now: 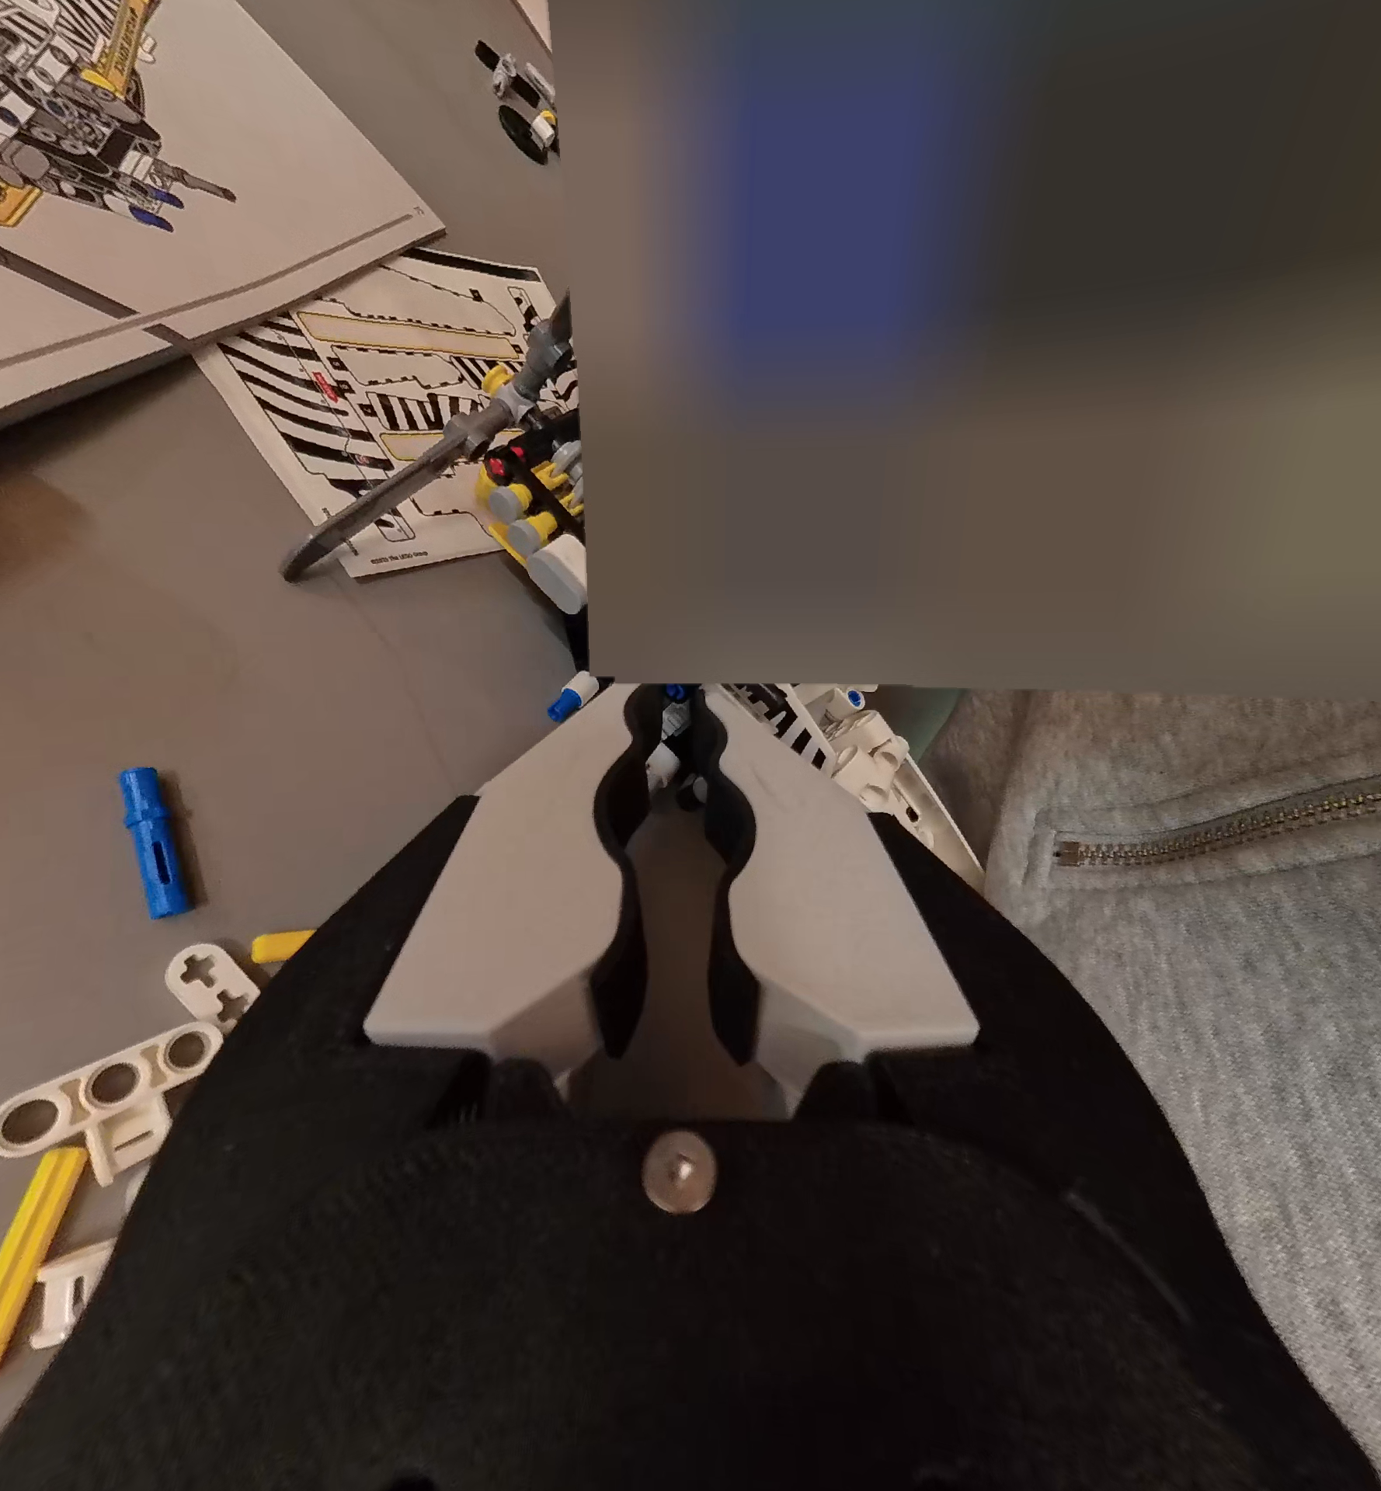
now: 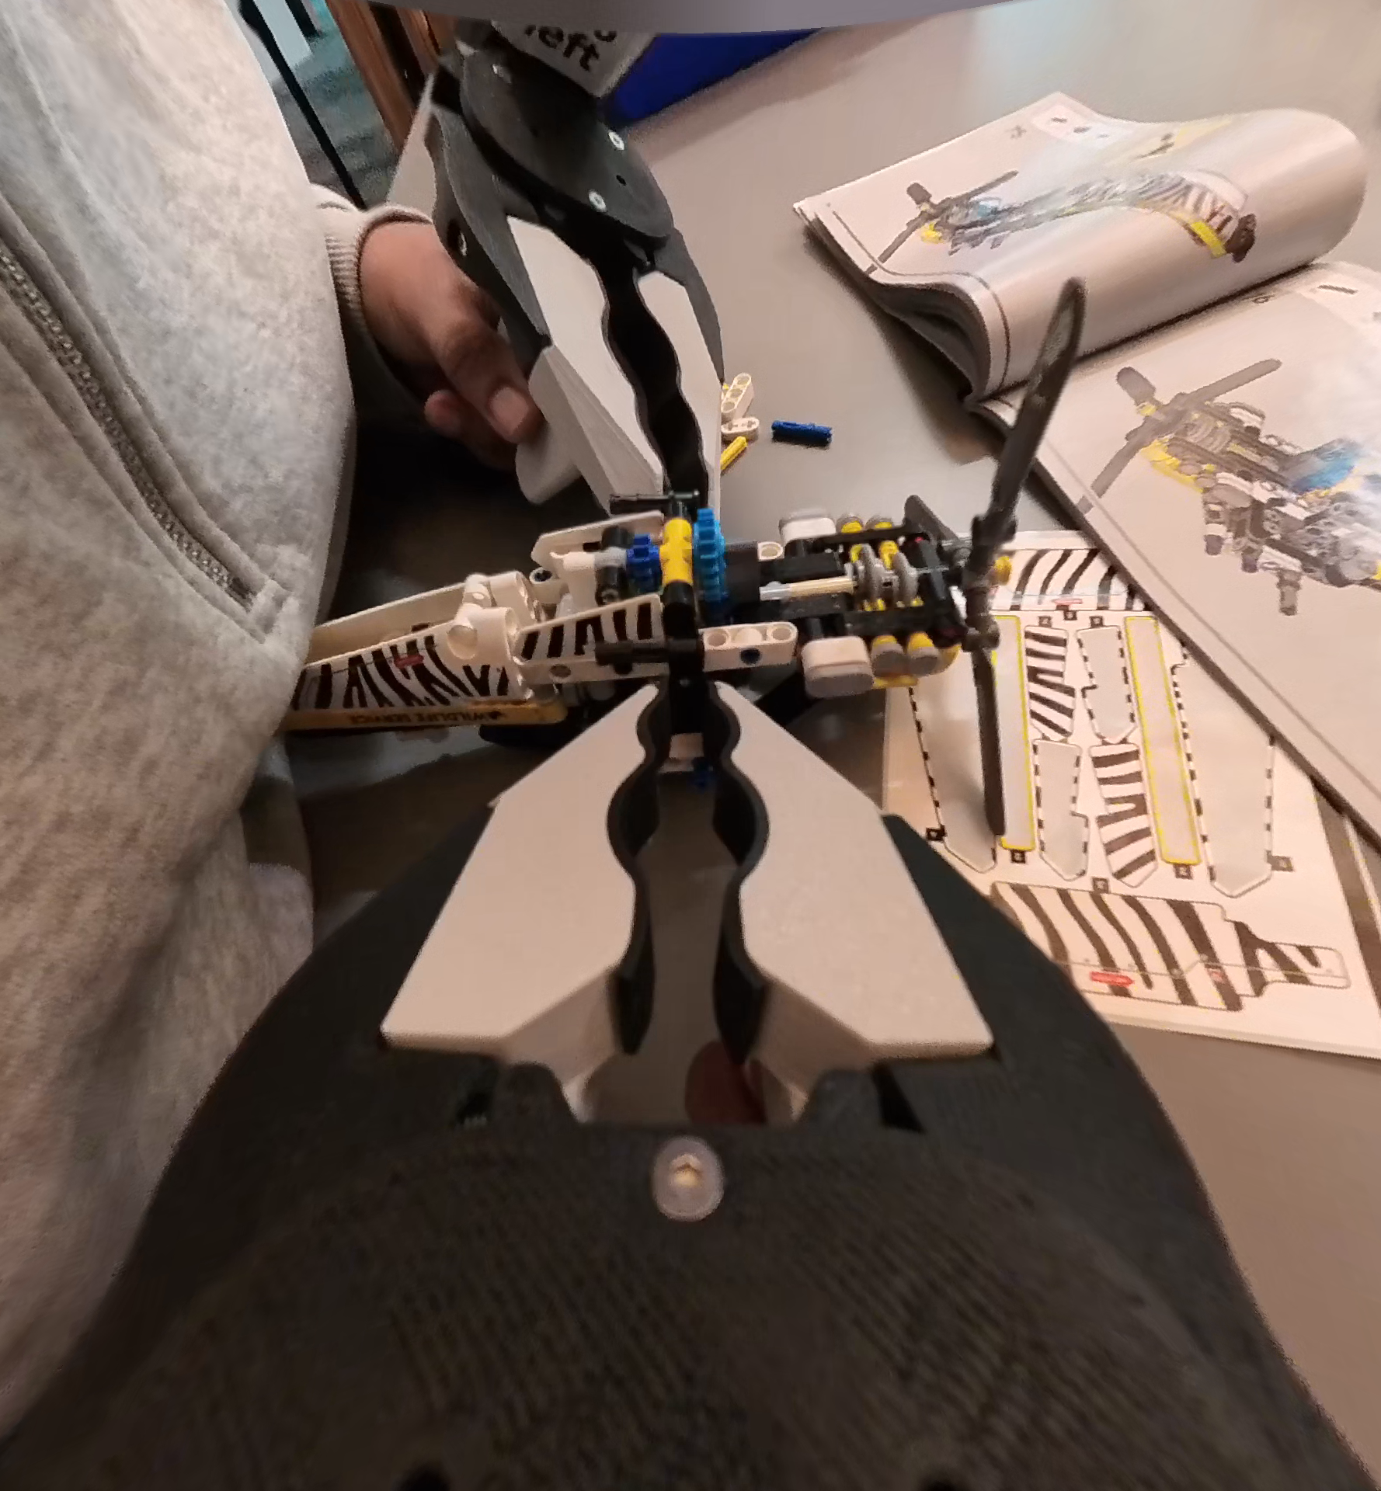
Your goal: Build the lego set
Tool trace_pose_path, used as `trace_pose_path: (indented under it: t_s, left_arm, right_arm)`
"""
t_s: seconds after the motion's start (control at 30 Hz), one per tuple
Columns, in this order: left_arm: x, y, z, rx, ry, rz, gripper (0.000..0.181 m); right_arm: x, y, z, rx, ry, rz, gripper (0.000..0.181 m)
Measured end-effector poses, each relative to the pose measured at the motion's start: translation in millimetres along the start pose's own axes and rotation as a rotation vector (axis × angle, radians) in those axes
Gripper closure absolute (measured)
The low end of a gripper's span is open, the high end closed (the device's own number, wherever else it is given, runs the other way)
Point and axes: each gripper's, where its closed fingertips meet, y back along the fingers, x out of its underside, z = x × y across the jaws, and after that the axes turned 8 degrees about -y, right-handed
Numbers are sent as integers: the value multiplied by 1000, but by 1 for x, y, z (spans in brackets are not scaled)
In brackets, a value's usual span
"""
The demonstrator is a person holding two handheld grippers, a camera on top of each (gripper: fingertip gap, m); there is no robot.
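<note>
Right wrist view shows your right gripper (image 2: 686, 710) closed on a thin black piece that hangs from the underside of the lego model (image 2: 719, 601), a half-built aircraft with zebra-striped panels and a dark propeller (image 2: 1010, 524) at its nose. The model is held up between your two tools, above the counter (image 2: 832, 339) and close against your grey sweater (image 2: 106, 565). Your left gripper (image 2: 675, 484) comes down from above, its fingers pinched on a black part at the top of the body, just beside the blue gears (image 2: 703, 549).

Left wrist view is mostly masked, but it confirms the left fingers (image 1: 542, 847) are nearly together with a small part of the model between their tips.

You appear to be seating or steadying a piece at mid-body, so keep the two grips opposed along one line and press straight (a sideways twist would likely pop the striped panels loose). Keep the propeller clear of the sticker sheet (image 2: 1115, 807) and instruction booklet (image 2: 1115, 202). The loose blue pin (image 1: 153, 839), the white beams (image 1: 106, 1089) and the yellow axle (image 1: 9, 1267) lie on the counter to your left, within reach for the following piece.
</note>
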Motion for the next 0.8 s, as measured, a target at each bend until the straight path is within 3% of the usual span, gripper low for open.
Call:
trace_pose_path:
  t_s: [0.63,0.8]
  left_arm:
    - [0,0,-1,-14,-24,1,178]
    - [0,0,-1,-19,-25,1,178]
  right_arm:
    - [4,0,0,-4,8,186,176]
    - [3,-1,1,-66,-103,168,176]
